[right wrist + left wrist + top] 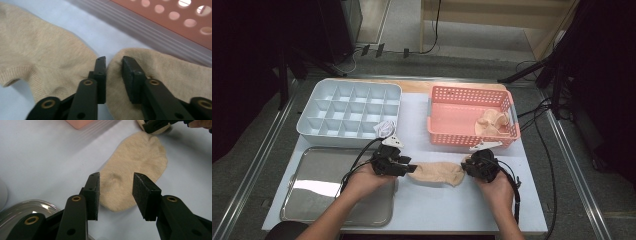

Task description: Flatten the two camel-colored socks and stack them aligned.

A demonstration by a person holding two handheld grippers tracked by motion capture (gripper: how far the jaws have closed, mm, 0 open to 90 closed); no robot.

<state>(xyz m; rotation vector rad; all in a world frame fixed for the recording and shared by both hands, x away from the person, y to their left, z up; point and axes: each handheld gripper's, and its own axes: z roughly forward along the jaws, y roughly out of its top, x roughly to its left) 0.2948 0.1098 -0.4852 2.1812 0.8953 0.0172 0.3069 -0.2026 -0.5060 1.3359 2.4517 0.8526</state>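
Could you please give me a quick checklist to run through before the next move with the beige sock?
1. Right claw pinching a fold of the beige sock: ok.
2. Left claw gripping the sock: not ok; jaws open, straddling its end.
3. Sock lying flat on the table: ok, apart from the pinched fold.
4. White item seated in the divided tray: cannot tell.
5. Pink basket clear of both claws: ok.
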